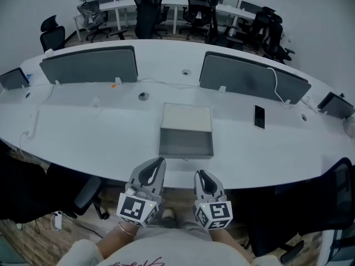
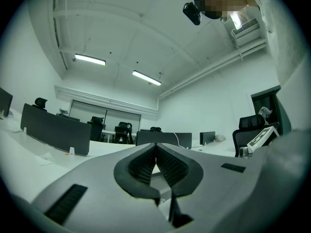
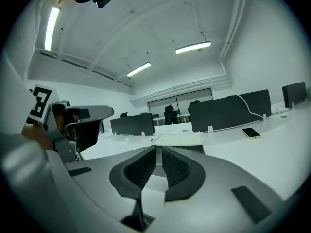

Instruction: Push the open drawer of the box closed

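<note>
A low grey box lies in the middle of the white desk. Its drawer stands pulled out toward me, empty inside. Both grippers hang side by side below the desk's near edge, a short way in front of the drawer and apart from it. The left gripper has its jaws together with nothing between them, and its own view shows the same. Beside it, the right gripper is shut and empty too. Past the right jaws, the box's pale top shows.
A phone lies on the desk right of the box. Dark divider screens stand behind it, with a white cable over the right one. A black chair sits at the near right; more chairs stand beyond.
</note>
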Demonstrator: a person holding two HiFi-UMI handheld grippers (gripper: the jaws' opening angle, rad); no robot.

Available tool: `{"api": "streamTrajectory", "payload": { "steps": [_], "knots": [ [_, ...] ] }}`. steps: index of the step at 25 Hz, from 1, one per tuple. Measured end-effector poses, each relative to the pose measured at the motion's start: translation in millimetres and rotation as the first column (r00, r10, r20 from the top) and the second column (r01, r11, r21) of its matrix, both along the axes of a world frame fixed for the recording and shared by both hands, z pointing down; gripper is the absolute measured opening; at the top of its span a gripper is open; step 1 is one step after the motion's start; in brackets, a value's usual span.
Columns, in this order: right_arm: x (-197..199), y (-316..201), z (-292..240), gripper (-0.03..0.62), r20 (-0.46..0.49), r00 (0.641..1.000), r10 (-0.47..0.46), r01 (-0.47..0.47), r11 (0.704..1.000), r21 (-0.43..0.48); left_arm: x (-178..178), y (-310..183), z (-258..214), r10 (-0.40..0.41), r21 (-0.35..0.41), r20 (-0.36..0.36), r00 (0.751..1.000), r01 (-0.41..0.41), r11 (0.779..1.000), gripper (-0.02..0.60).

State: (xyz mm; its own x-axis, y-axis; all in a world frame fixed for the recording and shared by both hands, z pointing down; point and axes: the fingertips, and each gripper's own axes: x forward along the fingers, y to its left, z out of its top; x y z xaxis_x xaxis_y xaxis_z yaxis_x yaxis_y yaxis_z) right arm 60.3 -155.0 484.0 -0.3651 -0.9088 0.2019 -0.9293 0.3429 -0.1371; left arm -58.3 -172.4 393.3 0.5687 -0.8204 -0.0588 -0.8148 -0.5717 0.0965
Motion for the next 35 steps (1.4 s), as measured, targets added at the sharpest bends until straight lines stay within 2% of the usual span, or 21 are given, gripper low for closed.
{"api": "streamTrajectory", "payload": {
  "steps": [4,5,6,9,15,21,35],
  "knots": [
    [-8,-12,22,0.028,0.007,1.000,0.002,-0.002,0.997,-0.075,-2,-9,1,0.003,-0.008,0.002,1.000,-0.003,1.000,0.009],
    [-8,-15,28,0.039,0.013,1.000,0.013,-0.012,0.995,-0.097,-2,-10,1,0.005,-0.009,0.002,1.000,-0.005,1.000,0.009],
    [-9,-19,34,0.088,0.017,0.999,0.027,-0.025,0.993,-0.116,-1,-12,1,0.005,-0.010,0.002,1.000,-0.005,1.000,0.009],
    [-13,-31,55,0.104,0.007,0.998,0.055,-0.053,0.985,-0.165,-1,-16,2,0.000,-0.013,0.005,1.000,0.000,1.000,0.009],
    [-21,-50,93,0.110,0.052,0.992,0.114,-0.091,0.940,-0.330,0,-13,1,-0.013,-0.024,0.004,1.000,0.014,1.000,0.009],
    [-20,-68,110,0.118,0.025,0.988,0.153,-0.131,0.908,-0.399,-2,-9,4,-0.034,-0.038,0.008,0.999,0.034,0.999,0.009],
    [-19,-87,139,0.118,-0.011,0.985,0.170,-0.153,0.855,-0.496,-16,-15,-2,-0.093,-0.029,-0.003,0.996,0.092,0.995,0.009]
  ]
}}
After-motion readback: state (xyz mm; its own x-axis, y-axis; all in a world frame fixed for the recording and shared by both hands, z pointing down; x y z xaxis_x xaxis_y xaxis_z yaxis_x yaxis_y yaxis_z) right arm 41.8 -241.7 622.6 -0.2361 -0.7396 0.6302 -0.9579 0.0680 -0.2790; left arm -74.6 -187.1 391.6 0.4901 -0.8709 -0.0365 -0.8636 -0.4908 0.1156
